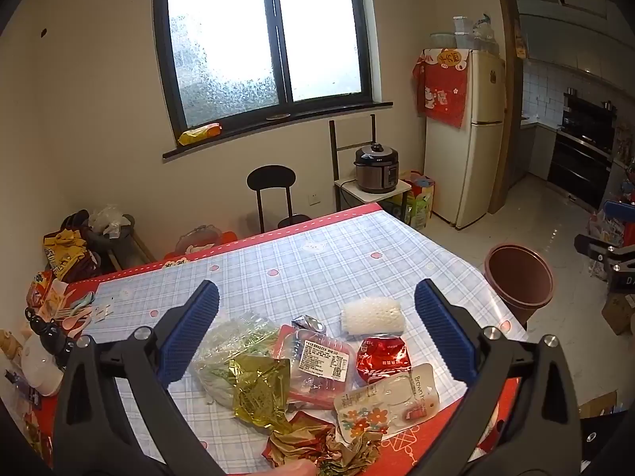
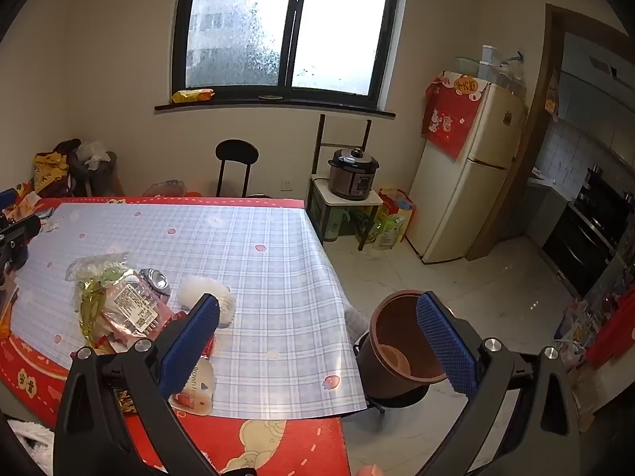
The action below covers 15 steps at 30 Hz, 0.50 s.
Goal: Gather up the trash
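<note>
While both of your tools hang above the bench (image 1: 317, 261) with nothing in them, the trash sits in one heap at the near edge. The left gripper (image 1: 316, 329) has its jaws as wide as they go, and the heap lies right under it: a gold wrapper (image 1: 260, 388), a clear tray with a label (image 1: 319, 363), a squashed red can (image 1: 383, 355), a white foam net (image 1: 373, 314) and a flat pack with flowers (image 1: 387, 400). The right gripper (image 2: 317, 331) is wide open too and holds nothing. It points past the right side of the bench, toward the brown bin (image 2: 401, 341) on the floor just beside that edge. Here is what could go wrong, I think. The pieces lie on top of each other, so if you pinch one, another may drag along and fall off the near edge. The gold wrapper is thin and may slip out. The can could roll. The bin is low and leans a bit, so a drop from high up may miss it.
</note>
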Tool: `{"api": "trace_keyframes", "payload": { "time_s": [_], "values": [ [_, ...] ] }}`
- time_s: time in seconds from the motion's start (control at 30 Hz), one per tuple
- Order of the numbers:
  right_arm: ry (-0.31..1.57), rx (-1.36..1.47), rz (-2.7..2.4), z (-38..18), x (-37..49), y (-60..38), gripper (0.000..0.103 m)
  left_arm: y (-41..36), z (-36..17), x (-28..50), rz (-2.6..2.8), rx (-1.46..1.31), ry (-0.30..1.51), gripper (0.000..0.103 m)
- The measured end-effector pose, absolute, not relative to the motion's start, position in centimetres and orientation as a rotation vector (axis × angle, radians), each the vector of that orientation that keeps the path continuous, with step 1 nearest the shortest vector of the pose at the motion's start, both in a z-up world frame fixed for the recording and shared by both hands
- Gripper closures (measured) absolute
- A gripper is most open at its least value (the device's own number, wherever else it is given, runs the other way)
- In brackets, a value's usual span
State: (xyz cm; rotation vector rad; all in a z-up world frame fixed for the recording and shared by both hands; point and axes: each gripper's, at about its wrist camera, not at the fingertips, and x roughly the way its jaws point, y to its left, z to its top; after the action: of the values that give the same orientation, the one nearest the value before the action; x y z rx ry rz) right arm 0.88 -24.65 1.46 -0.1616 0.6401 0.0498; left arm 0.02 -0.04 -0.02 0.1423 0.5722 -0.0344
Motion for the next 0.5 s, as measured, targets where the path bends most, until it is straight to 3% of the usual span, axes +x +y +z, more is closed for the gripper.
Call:
{"api": "trace_keyframes", "payload": {
  "time_s": [0.5],
  "values": [
    [0.623, -0.160, 0.043, 1.9, 1.1, -25.1, 0.005, 1.3, 1.0, 0.0, 0.005, 0.132, 0.527, 0.006]
  ]
}}
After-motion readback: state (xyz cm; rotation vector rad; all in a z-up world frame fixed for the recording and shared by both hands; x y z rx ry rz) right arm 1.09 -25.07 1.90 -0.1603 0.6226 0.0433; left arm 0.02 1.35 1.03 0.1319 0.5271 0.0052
